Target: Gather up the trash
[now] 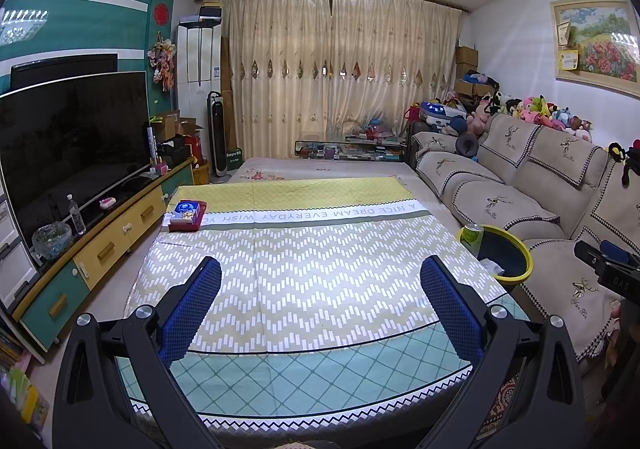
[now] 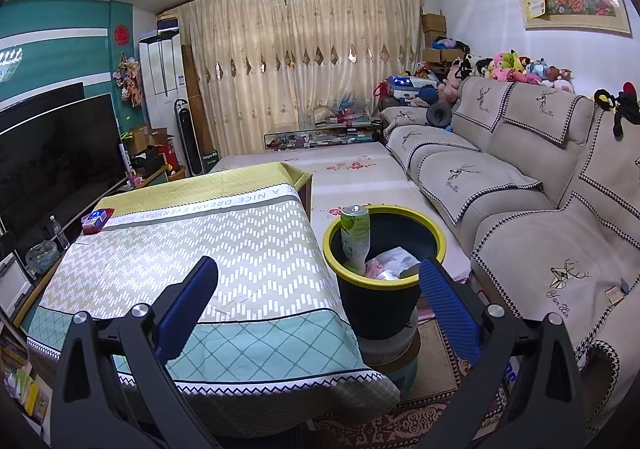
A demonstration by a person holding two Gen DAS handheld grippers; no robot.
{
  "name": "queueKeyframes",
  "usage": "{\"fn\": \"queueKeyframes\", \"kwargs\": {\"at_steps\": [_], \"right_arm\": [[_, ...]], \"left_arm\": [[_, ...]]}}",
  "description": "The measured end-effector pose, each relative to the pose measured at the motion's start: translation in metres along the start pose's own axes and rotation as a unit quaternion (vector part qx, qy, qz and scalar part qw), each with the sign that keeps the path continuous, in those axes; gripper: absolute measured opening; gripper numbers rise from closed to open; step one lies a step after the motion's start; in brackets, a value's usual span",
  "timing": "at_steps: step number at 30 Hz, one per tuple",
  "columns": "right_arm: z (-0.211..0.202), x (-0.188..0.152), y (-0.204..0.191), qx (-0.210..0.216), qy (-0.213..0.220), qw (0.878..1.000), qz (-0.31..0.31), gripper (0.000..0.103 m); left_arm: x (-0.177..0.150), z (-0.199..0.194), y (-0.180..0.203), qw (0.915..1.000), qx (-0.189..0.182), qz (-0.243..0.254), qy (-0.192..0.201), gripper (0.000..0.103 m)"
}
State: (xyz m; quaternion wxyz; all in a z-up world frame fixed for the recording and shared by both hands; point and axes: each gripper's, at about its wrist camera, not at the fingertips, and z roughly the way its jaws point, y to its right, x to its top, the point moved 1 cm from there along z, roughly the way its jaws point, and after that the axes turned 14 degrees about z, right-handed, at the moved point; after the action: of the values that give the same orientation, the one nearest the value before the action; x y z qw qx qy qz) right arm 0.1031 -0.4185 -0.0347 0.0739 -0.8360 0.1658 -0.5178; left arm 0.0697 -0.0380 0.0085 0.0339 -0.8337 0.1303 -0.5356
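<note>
A living room with drawn cream curtains is filling both views, and a table under a patterned cloth [image 1: 320,269] is lying across the lower middle of the left wrist frame. The left gripper [image 1: 320,281] is hovering over that cloth with its blue fingers spread wide and nothing between them. A tissue box [image 1: 186,215] is sitting at the cloth's far left edge. At the right of the frame the yellow-rimmed bin [image 1: 524,269] is standing beside the table.

In the right wrist view the bin [image 2: 376,305] is sitting just right of centre, holding a green can [image 2: 354,239] leaning against its rim and crumpled paper [image 2: 394,259]. The right gripper [image 2: 318,281] is gaping open and empty, its right finger near the bin's rim
</note>
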Motion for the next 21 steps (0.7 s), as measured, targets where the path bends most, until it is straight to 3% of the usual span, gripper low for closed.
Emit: {"fn": "queueKeyframes", "kwargs": {"at_steps": [21], "right_arm": [[0.0014, -0.0027, -0.0016, -0.002, -0.003, 1.000, 0.001, 0.096]], "left_arm": [[-0.0076, 0.0073, 0.0029, 1.0000, 0.000, 0.000, -0.005, 0.098]]}}
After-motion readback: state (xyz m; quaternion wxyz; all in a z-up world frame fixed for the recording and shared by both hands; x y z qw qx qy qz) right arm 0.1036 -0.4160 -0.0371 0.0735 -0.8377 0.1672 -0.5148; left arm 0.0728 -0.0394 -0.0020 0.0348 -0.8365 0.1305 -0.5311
